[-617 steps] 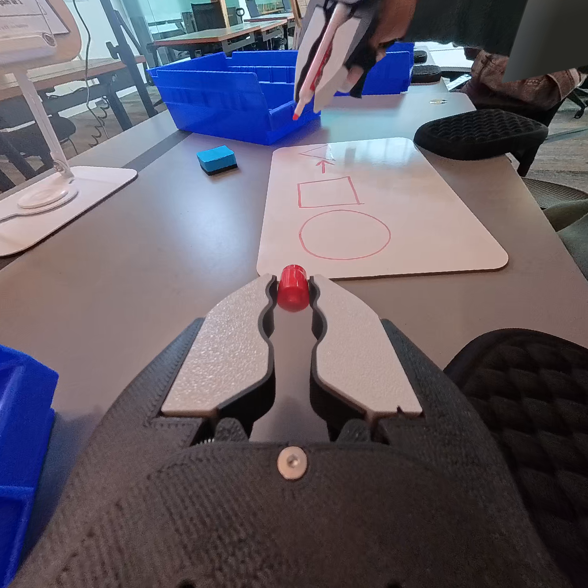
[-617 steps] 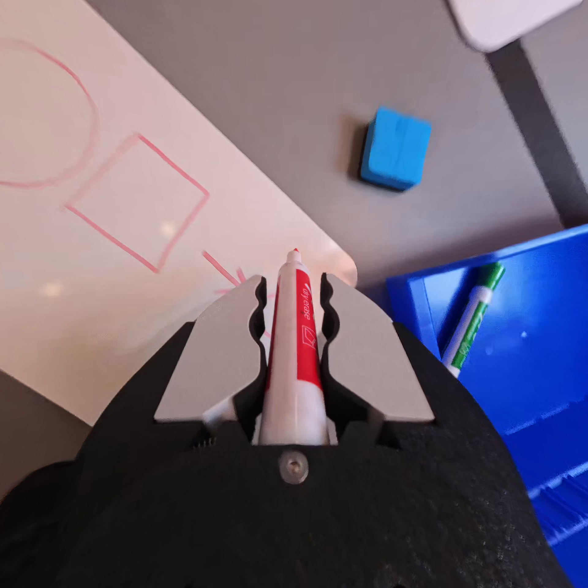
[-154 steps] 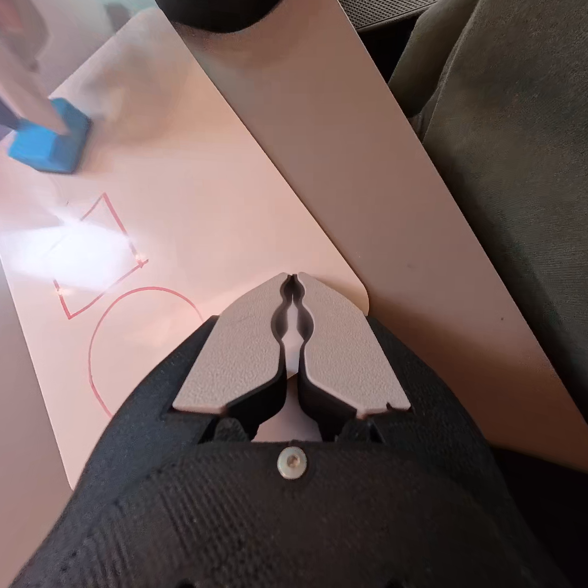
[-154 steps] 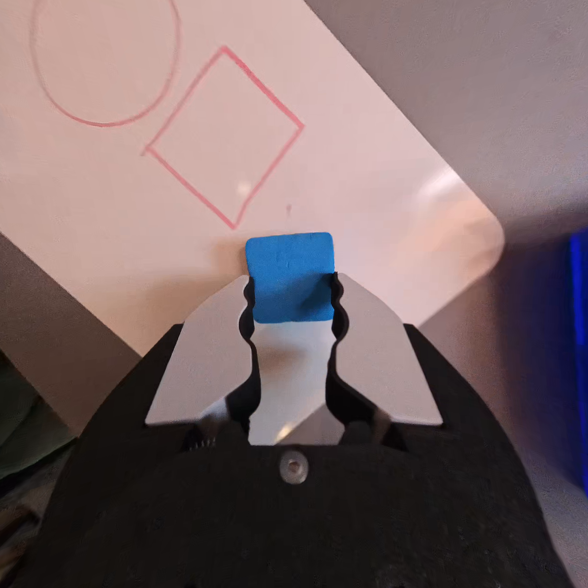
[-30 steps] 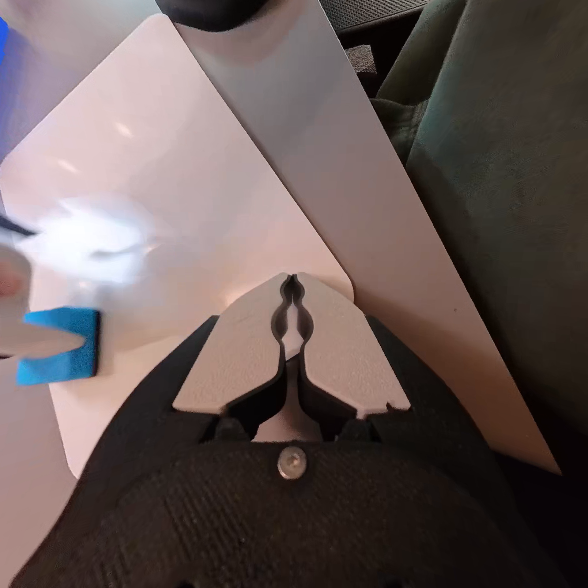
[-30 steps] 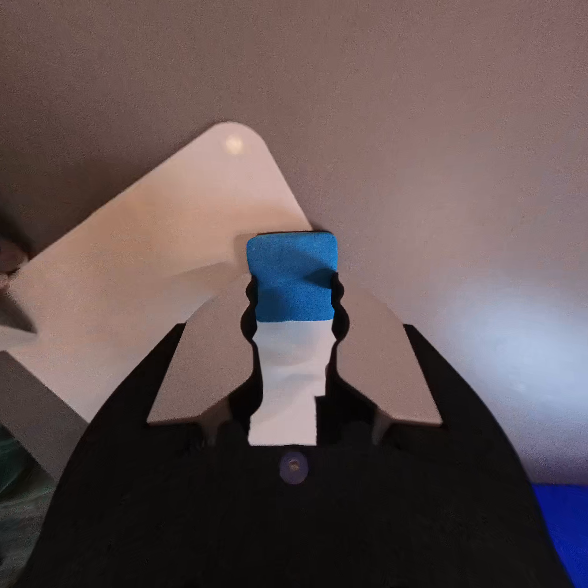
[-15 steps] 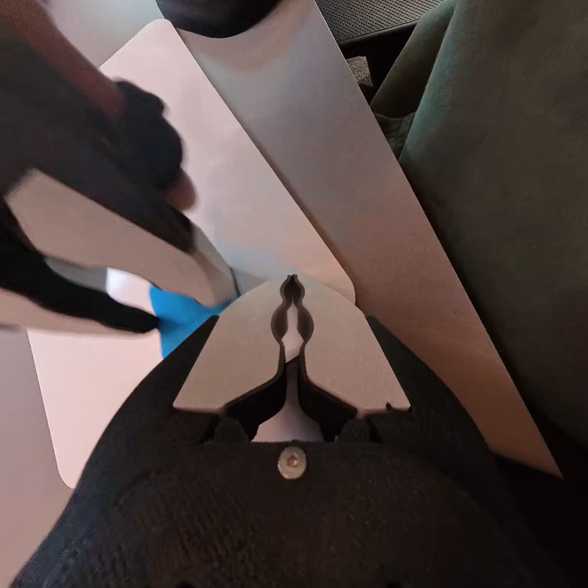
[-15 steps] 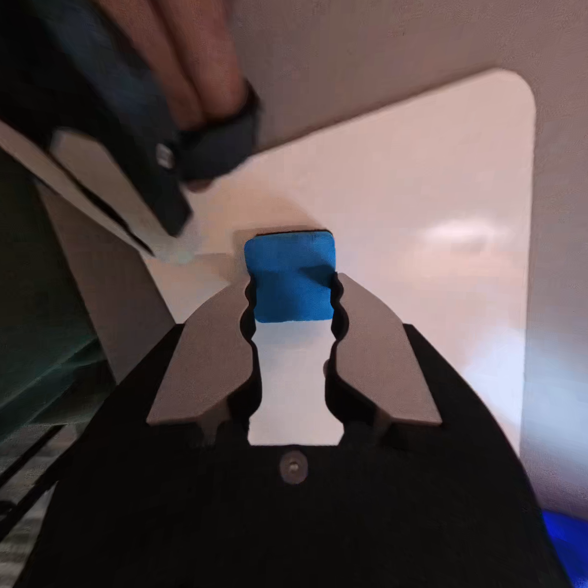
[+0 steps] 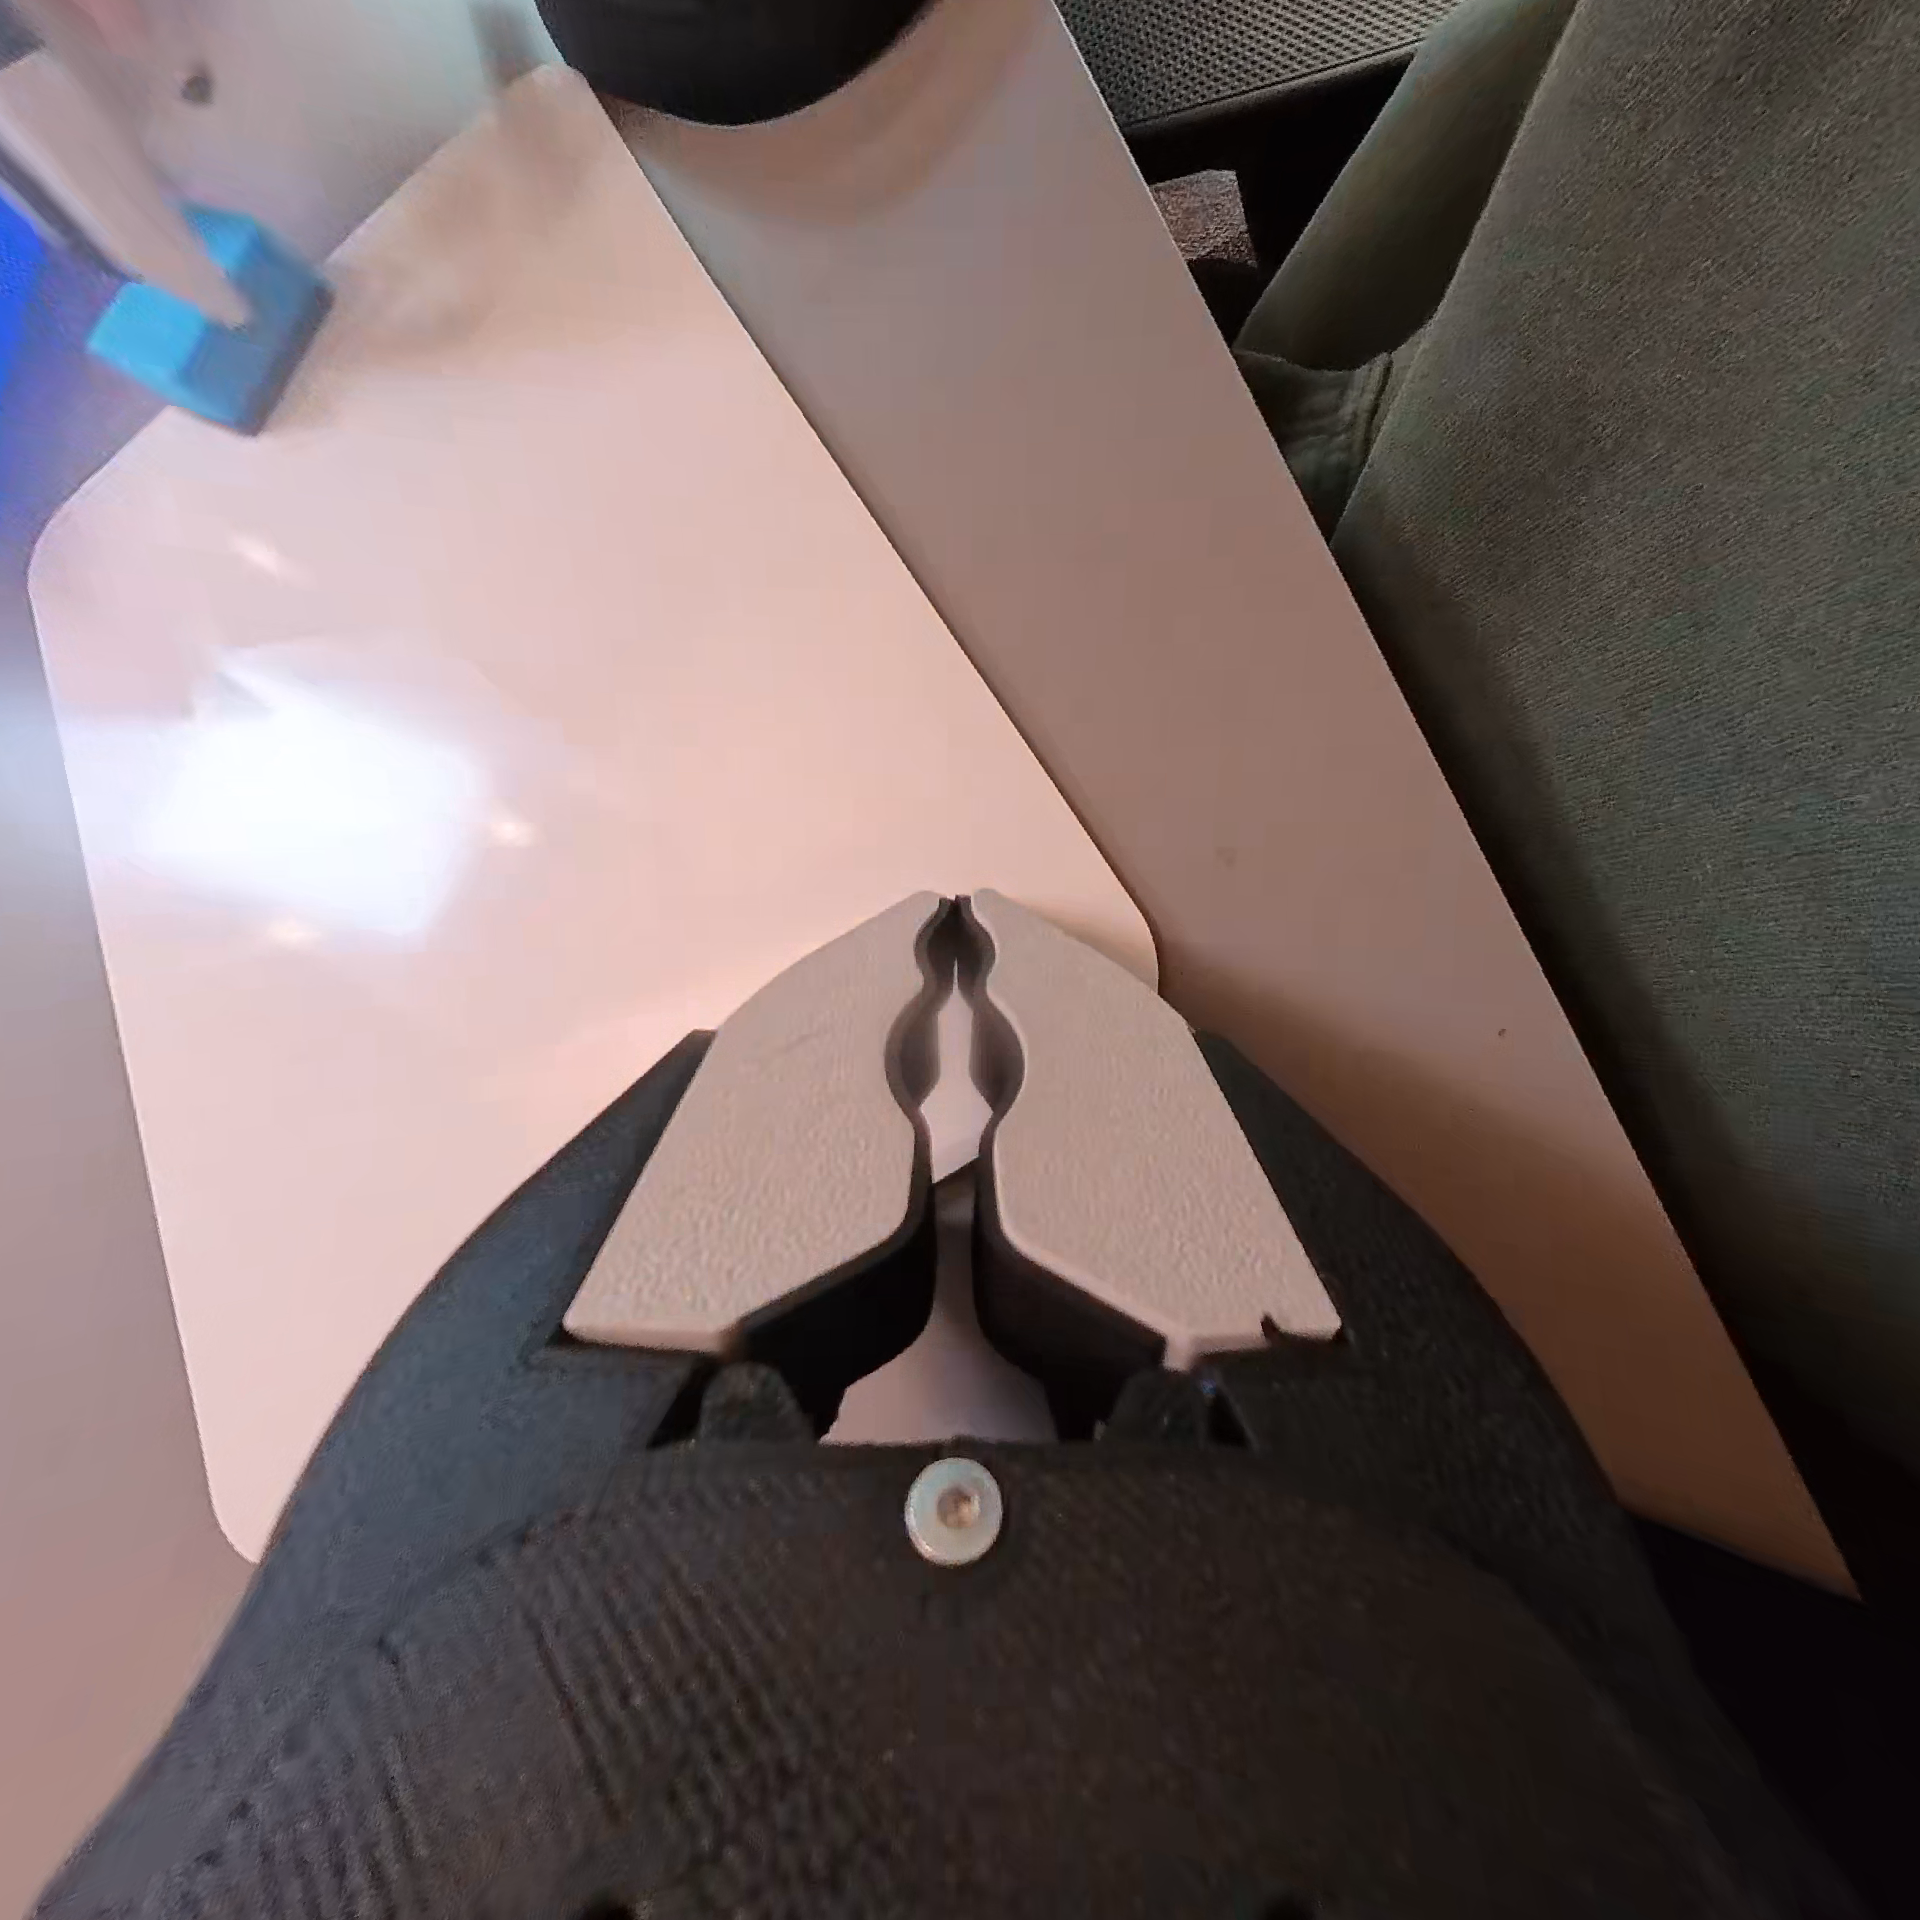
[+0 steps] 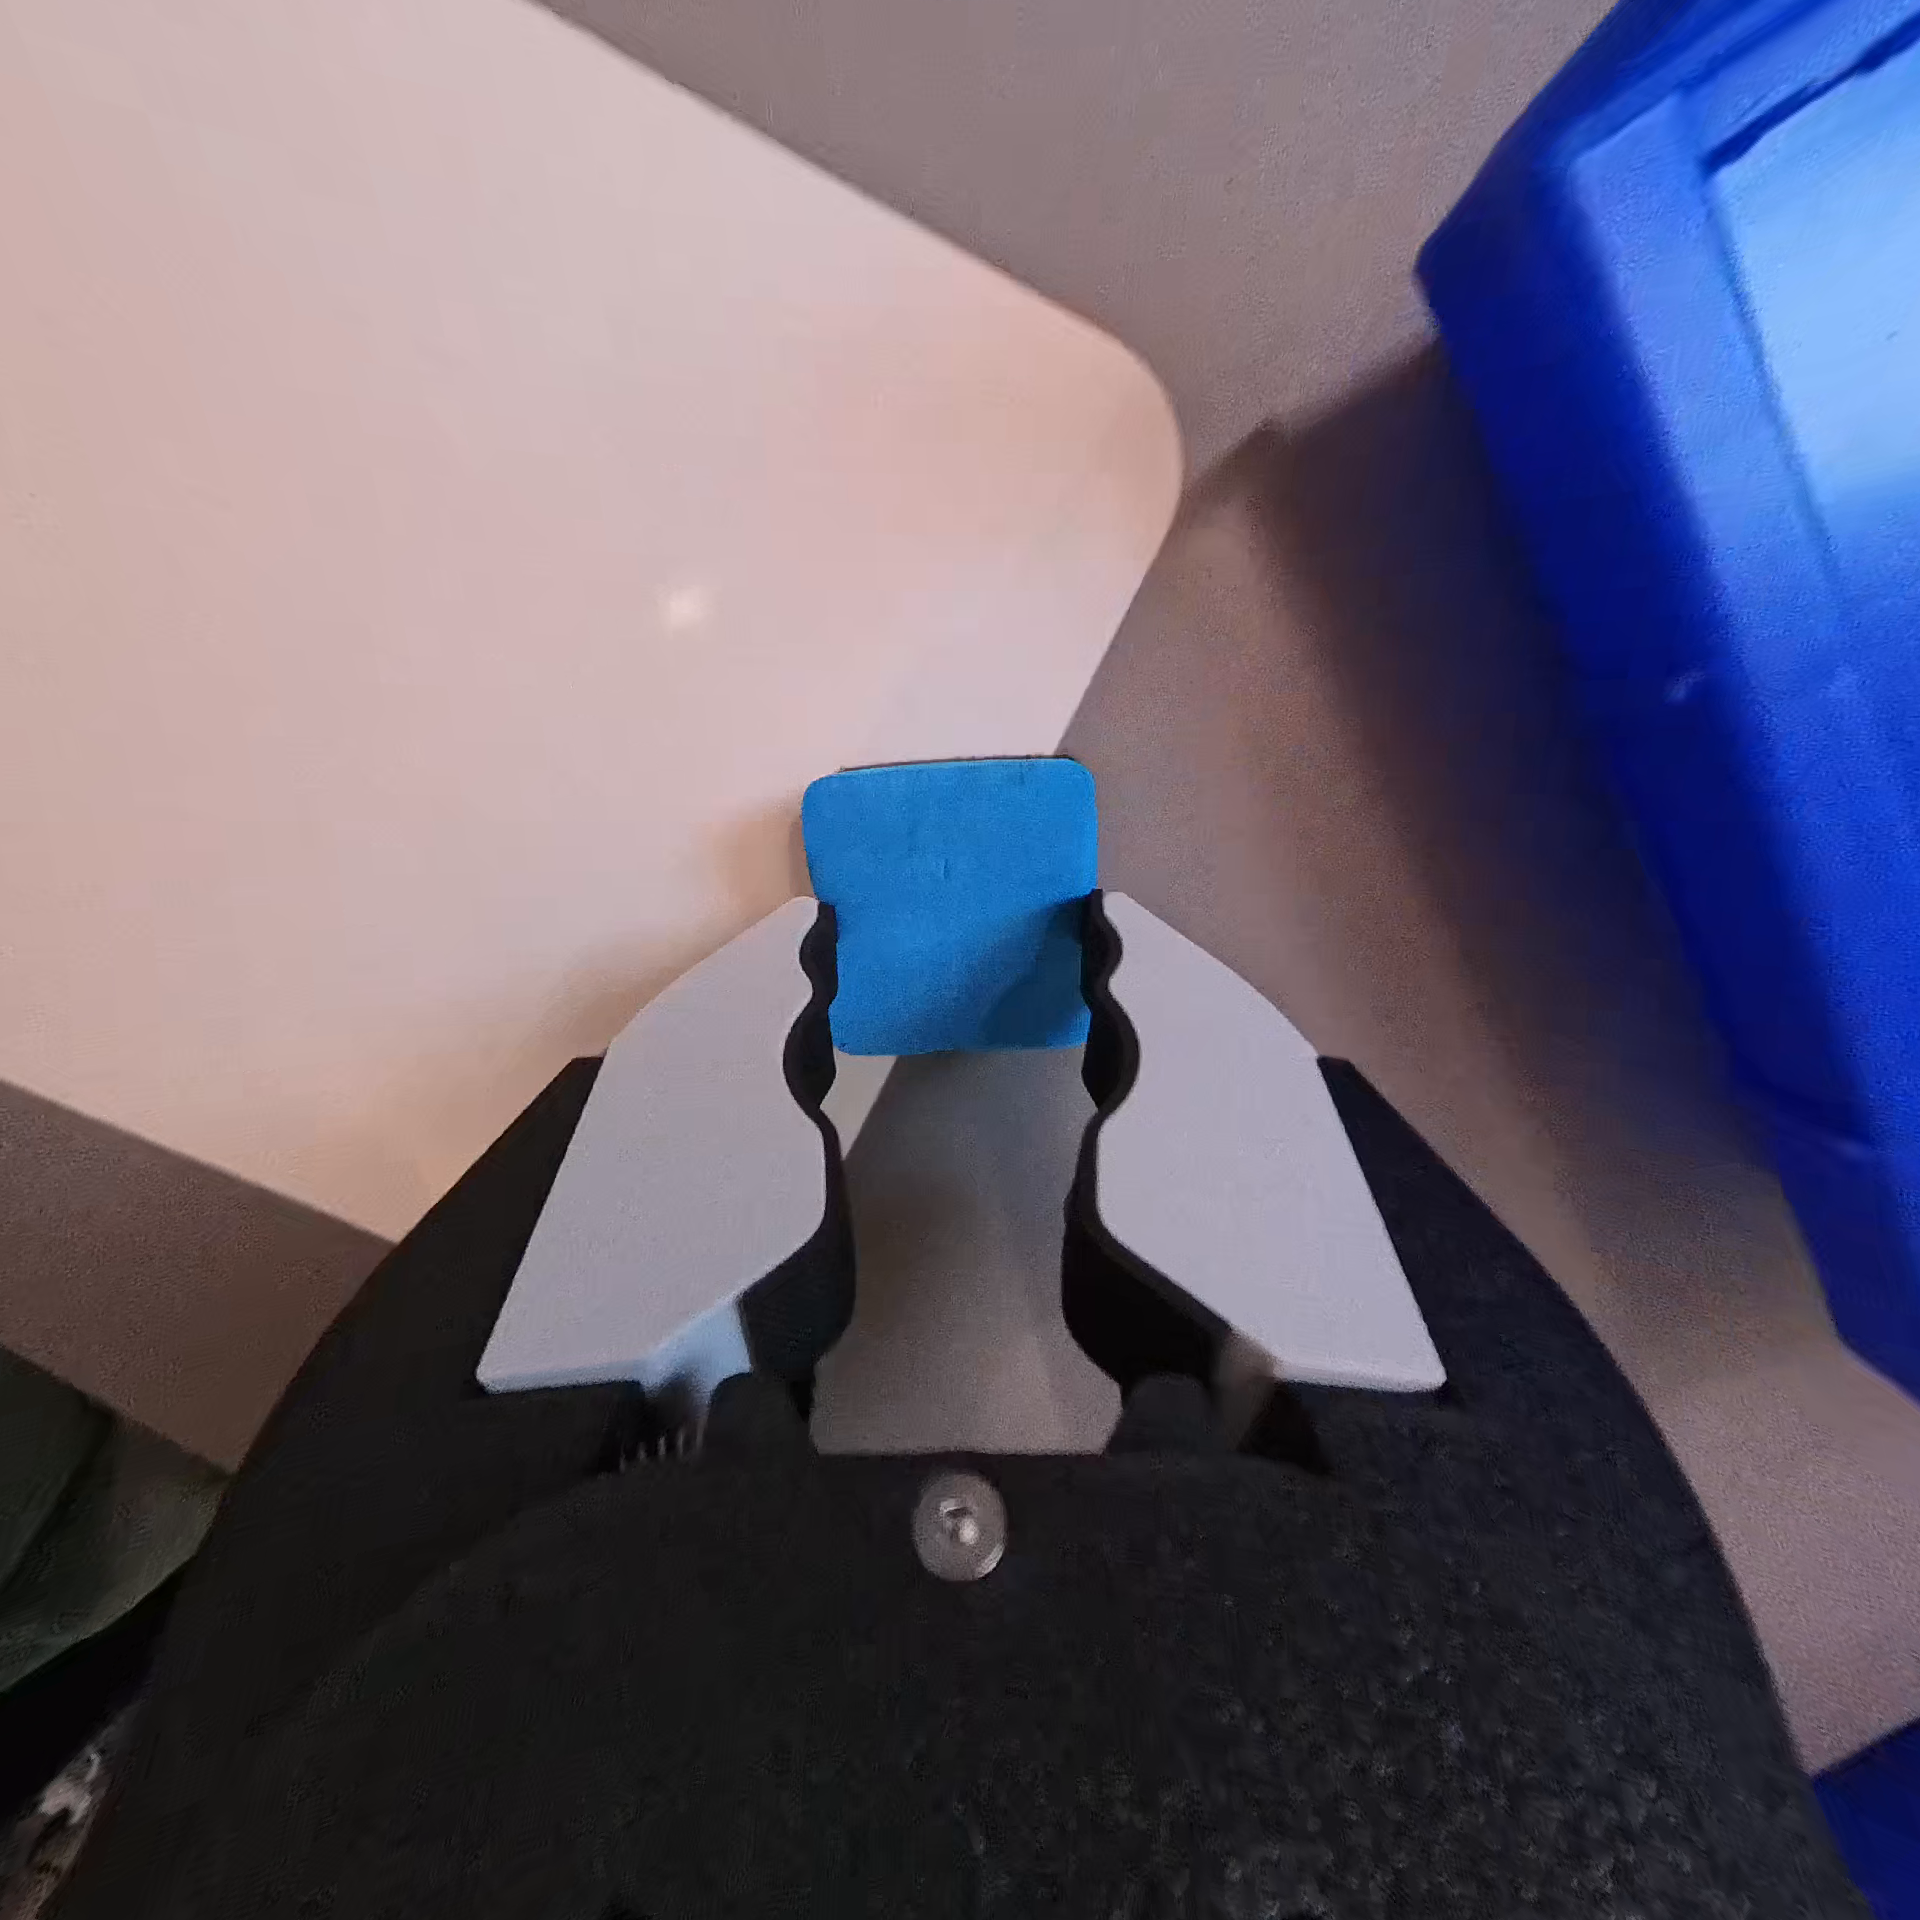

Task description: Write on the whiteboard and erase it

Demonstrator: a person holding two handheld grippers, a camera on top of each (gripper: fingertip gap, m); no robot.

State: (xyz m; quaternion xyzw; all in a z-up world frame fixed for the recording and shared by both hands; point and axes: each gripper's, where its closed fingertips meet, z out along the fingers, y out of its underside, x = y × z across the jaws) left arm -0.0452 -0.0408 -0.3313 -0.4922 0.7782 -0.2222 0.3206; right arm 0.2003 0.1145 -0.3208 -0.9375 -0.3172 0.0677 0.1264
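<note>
The white whiteboard (image 9: 499,675) lies on the grey table and shows no marks. My left gripper (image 9: 956,902) is shut and empty, with its tips on the board's near right corner. My right gripper (image 10: 956,914) is shut on the blue eraser (image 10: 951,914), which sits at the edge of the whiteboard (image 10: 468,520) near a rounded corner. In the left wrist view the eraser (image 9: 208,332) and a right gripper finger (image 9: 135,218) show at the board's far left edge.
A blue plastic bin (image 10: 1714,520) stands close on the right of the eraser. The grey table (image 9: 1039,468) ends on the right, where a person's dark green clothing (image 9: 1662,623) lies beyond the edge. A black padded armrest (image 9: 727,52) sits at the far end. Tip to tip, the grippers are about 30 centimetres apart.
The right gripper has swept the eraser from beside my left gripper to the board's far edge by the blue bin. The red shapes seen earlier are gone. The left gripper has stayed put.
</note>
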